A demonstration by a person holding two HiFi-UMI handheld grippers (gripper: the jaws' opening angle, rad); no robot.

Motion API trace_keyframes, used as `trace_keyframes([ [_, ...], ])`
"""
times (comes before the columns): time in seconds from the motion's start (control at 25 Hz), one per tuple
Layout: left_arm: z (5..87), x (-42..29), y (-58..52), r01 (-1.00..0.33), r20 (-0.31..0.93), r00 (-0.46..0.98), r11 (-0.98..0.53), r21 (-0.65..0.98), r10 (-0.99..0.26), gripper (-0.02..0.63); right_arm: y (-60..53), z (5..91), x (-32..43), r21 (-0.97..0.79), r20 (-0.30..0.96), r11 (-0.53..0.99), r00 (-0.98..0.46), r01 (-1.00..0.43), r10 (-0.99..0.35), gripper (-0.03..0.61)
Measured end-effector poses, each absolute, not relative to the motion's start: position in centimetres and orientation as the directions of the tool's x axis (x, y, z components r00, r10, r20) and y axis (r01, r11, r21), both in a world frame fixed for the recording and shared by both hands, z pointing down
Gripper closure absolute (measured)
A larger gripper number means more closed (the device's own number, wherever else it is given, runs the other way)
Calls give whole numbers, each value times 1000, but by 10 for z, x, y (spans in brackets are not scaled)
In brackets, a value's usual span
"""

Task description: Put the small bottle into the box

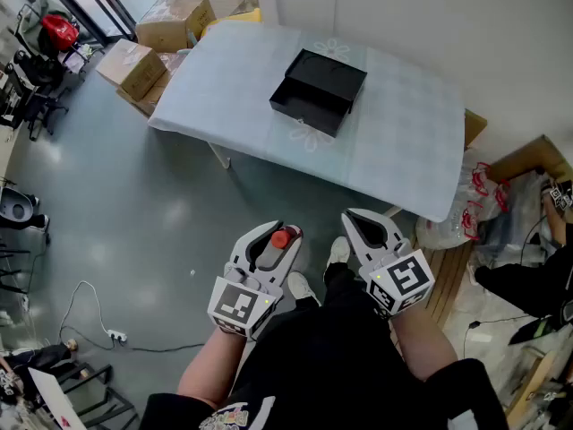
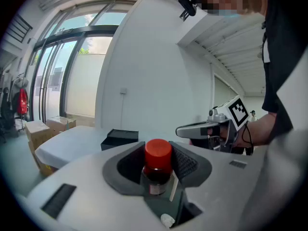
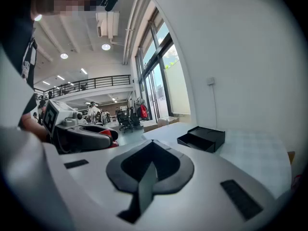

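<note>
The small bottle (image 1: 283, 238), dark glass with a red cap, sits upright between the jaws of my left gripper (image 1: 278, 230), low over the floor and well short of the table. In the left gripper view the pads hold the bottle (image 2: 157, 163) on both sides. The black box (image 1: 318, 90) lies open on the pale-clothed table (image 1: 403, 124), far ahead of both grippers; it also shows in the left gripper view (image 2: 119, 138) and the right gripper view (image 3: 202, 138). My right gripper (image 1: 360, 217) is beside the left one, shut, with nothing between its jaws (image 3: 153, 148).
Cardboard boxes (image 1: 152, 43) are stacked at the table's far left end. Bags and clutter (image 1: 483, 204) lie by its right corner. Grey floor (image 1: 134, 204) stretches between me and the table, with a cable (image 1: 89, 321) at lower left.
</note>
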State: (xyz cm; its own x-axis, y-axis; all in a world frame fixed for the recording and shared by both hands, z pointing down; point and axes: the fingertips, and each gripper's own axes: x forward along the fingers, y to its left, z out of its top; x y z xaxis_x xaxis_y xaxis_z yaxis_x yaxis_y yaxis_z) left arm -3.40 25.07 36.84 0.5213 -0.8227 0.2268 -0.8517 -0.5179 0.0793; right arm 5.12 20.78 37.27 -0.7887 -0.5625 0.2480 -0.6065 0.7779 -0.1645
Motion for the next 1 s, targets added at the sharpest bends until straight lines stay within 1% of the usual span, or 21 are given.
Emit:
trace_keyframes([
  [0.52,368,-40,251,-849,224,526,-522,80,-821,459,211,369,40,-163,229,796,-807,-583,-544,569],
  [0.68,365,-43,251,-852,236,523,-511,113,-819,459,210,369,36,-156,233,797,-806,-584,-545,569],
  [1.0,360,-54,245,-852,206,521,-518,70,-829,459,203,357,28,-121,211,804,-806,-583,-553,569],
])
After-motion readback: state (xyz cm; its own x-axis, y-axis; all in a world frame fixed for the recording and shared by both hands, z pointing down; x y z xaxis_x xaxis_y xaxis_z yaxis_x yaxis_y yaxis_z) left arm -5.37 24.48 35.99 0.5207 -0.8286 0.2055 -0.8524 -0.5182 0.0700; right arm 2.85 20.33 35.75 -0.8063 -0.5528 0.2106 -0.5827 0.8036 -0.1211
